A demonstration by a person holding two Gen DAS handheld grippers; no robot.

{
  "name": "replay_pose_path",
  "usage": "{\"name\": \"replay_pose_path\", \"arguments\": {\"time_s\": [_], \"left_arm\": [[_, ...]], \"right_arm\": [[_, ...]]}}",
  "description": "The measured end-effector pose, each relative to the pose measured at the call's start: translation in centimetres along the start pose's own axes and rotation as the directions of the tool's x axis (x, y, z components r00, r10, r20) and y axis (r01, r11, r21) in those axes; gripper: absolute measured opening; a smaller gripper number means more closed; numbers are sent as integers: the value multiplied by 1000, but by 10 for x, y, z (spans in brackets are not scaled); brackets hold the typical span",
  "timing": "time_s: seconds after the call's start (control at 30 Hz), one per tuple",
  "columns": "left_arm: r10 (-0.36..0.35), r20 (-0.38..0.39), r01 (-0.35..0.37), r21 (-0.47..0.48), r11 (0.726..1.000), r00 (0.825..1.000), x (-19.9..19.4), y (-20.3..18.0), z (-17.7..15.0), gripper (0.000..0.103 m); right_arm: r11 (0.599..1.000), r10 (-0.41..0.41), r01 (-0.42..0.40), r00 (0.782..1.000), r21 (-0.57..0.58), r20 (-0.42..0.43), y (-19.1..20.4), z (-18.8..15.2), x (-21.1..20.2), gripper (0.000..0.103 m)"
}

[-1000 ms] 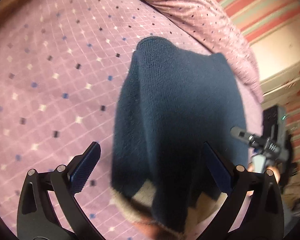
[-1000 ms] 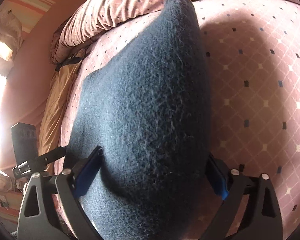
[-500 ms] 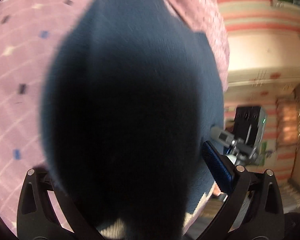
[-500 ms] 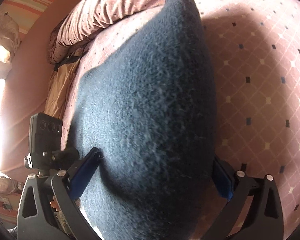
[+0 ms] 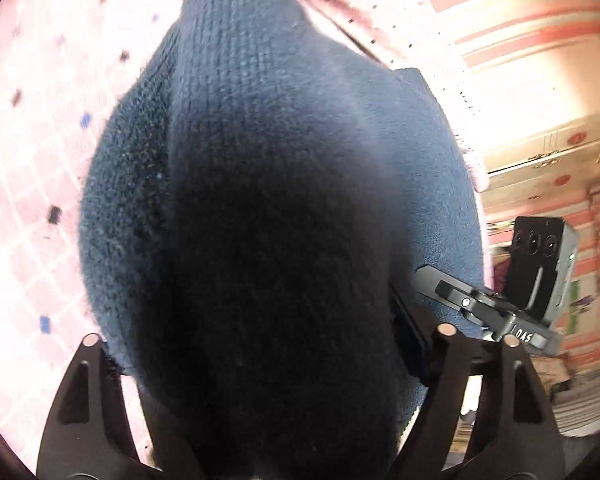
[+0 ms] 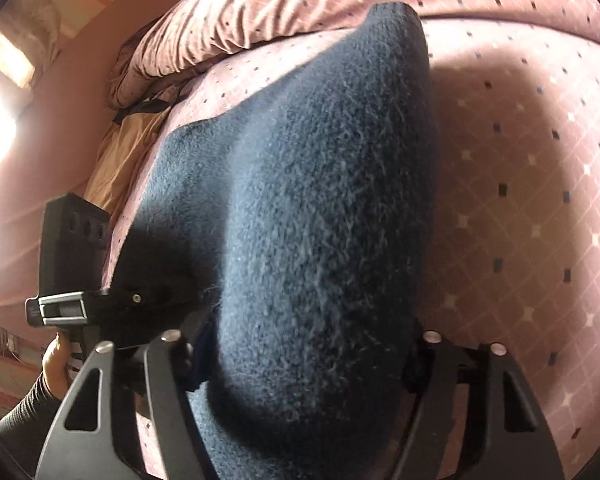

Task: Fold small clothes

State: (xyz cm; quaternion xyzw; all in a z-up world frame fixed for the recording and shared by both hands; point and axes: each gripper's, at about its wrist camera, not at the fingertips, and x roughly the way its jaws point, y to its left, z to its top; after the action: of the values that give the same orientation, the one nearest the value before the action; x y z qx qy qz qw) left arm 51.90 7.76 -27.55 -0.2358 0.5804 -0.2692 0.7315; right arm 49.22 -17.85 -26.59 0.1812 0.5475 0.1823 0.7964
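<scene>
A dark blue knitted garment point(image 5: 260, 140) lies bunched on a pink diamond-patterned bed sheet point(image 5: 32, 160) and fills most of both views. My left gripper point(image 5: 260, 344) straddles its near end. The jaws are closing with the knit bulging up between them, and the left pad is hidden by cloth. My right gripper point(image 6: 306, 356) straddles the same garment point(image 6: 320, 160) at its near end, jaws also closing around a hump of fabric. The two grippers stand side by side: each shows as a black housing in the other's view, the right one point(image 5: 536, 280) and the left one point(image 6: 72, 264).
A rolled quilt point(image 6: 300, 12) in the same pattern lies along the far side of the bed. A tan cloth point(image 6: 120, 152) sits at the bed's left edge. A hand point(image 6: 56, 360) and grey sleeve hold the left gripper. Patterned boxes point(image 5: 548, 148) and a striped wall stand beyond the bed.
The left gripper has moved forward over the garment, which now fills its view. Both pairs of jaws have narrowed around the knit. The left gripper has come closer in the right wrist view.
</scene>
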Motion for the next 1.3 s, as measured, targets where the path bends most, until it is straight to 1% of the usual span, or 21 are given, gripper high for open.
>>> {"name": "replay_pose_path", "arguments": {"time_s": [0.03,0.1,0.2,0.37,0.5,0.53,0.57,0.67,0.77,0.83,0.93,0.97,1.03,1.07,1.1,1.13,1.17,1.2,1.23,1.27,1.3], "left_arm": [[11,14,-11,12,1000,1000,-3,-5,-2,72],[22,46,-24,33,999,999,-13,-16,-5,63],[20,51,-23,53,998,998,-22,-35,-11,60],[3,34,-6,68,998,999,-22,-70,-24,59],[5,25,-7,103,995,1000,-27,-124,-42,58],[1,23,-4,107,994,1000,-26,-139,-49,58],[-3,16,2,113,994,1000,-23,-159,-60,58],[-15,-4,15,121,993,1000,-10,-200,-88,59],[-20,-41,25,130,991,999,23,-242,-114,59],[0,-52,8,153,988,999,53,-264,-130,59],[48,-58,-37,170,985,997,106,-276,-140,59],[78,-57,-66,182,981,995,121,-278,-145,60],[114,-49,-102,208,973,992,136,-275,-154,67],[112,-44,-100,211,972,993,141,-272,-157,74],[88,-42,-78,198,977,995,146,-269,-157,81],[83,-41,-74,196,978,996,146,-267,-158,84],[83,-40,-73,202,977,996,143,-263,-162,86],[81,-46,-69,214,974,996,130,-251,-167,87],[77,-56,-63,217,974,995,127,-248,-164,87],[71,-68,-55,211,976,995,125,-246,-161,88],[55,-90,-37,194,980,994,128,-247,-152,89]], "right_arm": [[1000,3,-3,1000,-6,10,3,-1,-4,65],[1000,3,-2,1000,-23,30,7,-4,-13,64],[999,15,-13,998,-34,67,8,-12,-32,63],[999,39,-38,994,-7,104,-2,-24,-74,63],[999,44,-46,991,16,124,-13,-43,-121,63],[999,40,-42,990,19,132,-19,-51,-140,63],[999,32,-36,990,21,139,-21,-58,-155,63],[999,-9,2,989,48,151,-42,-85,-205,63],[995,-62,51,988,86,142,-76,-113,-244,63],[992,-83,71,989,103,125,-101,-126,-254,63],[991,-103,95,990,92,97,-143,-138,-251,63],[991,-111,104,990,85,83,-144,-136,-238,63],[992,-107,103,993,77,50,-170,-145,-224,65],[992,-97,92,994,86,49,-178,-147,-221,68],[992,-79,73,995,104,57,-186,-151,-220,71],[991,-52,43,996,123,71,-193,-155,-220,72],[991,-43,33,996,128,78,-193,-158,-219,75],[991,-44,33,996,127,79,-193,-158,-219,77],[991,-50,41,996,125,72,-192,-157,-220,78],[990,-54,46,997,131,59,-192,-155,-220,82],[989,-55,48,997,138,49,-193,-157,-221,83]]}}
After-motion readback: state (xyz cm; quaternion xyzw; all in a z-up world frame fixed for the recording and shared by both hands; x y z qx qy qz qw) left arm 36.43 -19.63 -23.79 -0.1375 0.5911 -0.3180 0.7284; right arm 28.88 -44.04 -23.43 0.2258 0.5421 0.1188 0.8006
